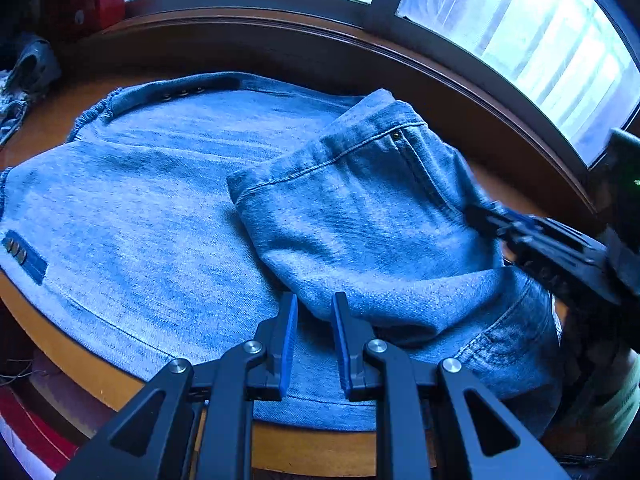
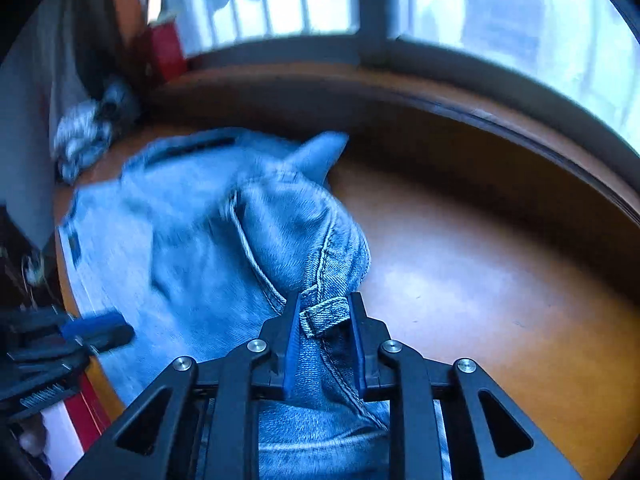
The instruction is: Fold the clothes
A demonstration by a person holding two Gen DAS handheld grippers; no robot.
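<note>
Blue jeans (image 1: 152, 208) lie spread on a round wooden table (image 1: 312, 448), with the waist part folded over onto the flat layer (image 1: 360, 216). My left gripper (image 1: 316, 320) sits at the table's front edge. Its fingers stand close together on the lower corner of that fold. My right gripper (image 2: 324, 320) is shut on the waistband beside a belt loop (image 2: 324, 314), lifting the denim (image 2: 280, 232) off the table. In the left wrist view the right gripper (image 1: 492, 216) comes in blurred from the right. The left gripper (image 2: 100, 330) shows at the left in the right wrist view.
Bare tabletop (image 2: 480, 280) stretches to the right of the jeans. A crumpled grey-white cloth (image 2: 84, 136) lies at the back left near a red box (image 2: 168, 52). A dark window sill (image 1: 360, 40) and windows curve behind the table.
</note>
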